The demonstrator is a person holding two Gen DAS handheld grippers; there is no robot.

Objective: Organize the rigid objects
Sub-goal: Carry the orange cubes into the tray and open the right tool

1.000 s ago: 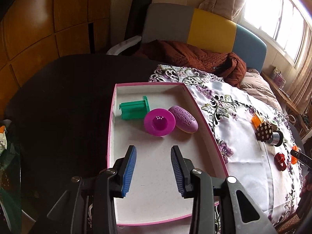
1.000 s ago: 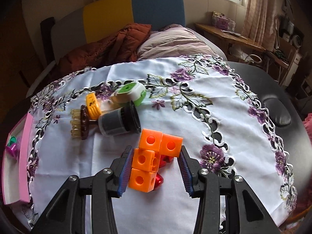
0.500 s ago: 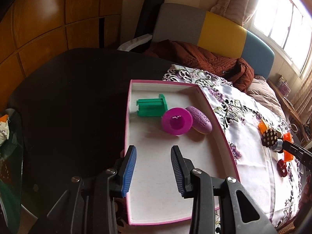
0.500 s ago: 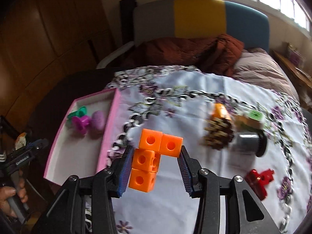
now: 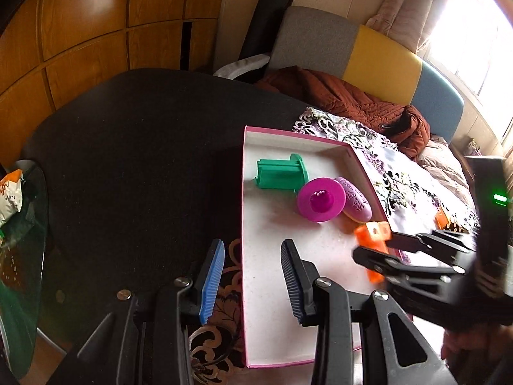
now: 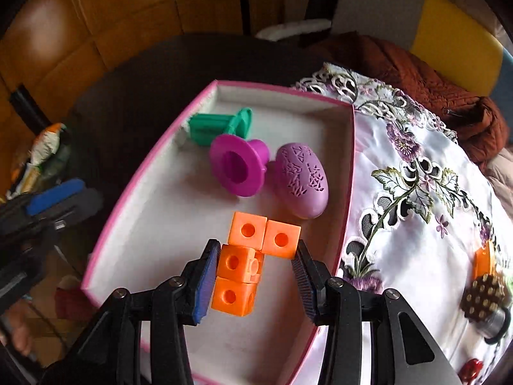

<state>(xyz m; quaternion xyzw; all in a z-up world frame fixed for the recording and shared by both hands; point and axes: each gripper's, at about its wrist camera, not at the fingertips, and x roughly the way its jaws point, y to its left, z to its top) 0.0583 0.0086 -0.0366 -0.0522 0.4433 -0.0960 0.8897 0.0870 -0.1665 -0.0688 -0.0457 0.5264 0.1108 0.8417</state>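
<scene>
My right gripper is shut on an orange piece made of joined cubes and holds it over the white floor of the pink-rimmed tray. In the tray lie a green piece, a magenta funnel-shaped piece and a purple egg. The left wrist view shows the same tray, with the right gripper and its orange piece coming in from the right. My left gripper is open, with its jaws on either side of the tray's left wall near the front, apart from it.
On the flowered cloth to the right lie a brown studded piece on a metal cylinder, an orange part and a red part. The dark table spreads left of the tray. A snack bag sits far left.
My right gripper carried the orange cubes leftward from the cloth to above the tray, rolling as it went, and now shows in the left wrist view. My left gripper drifted to the tray's left wall.
</scene>
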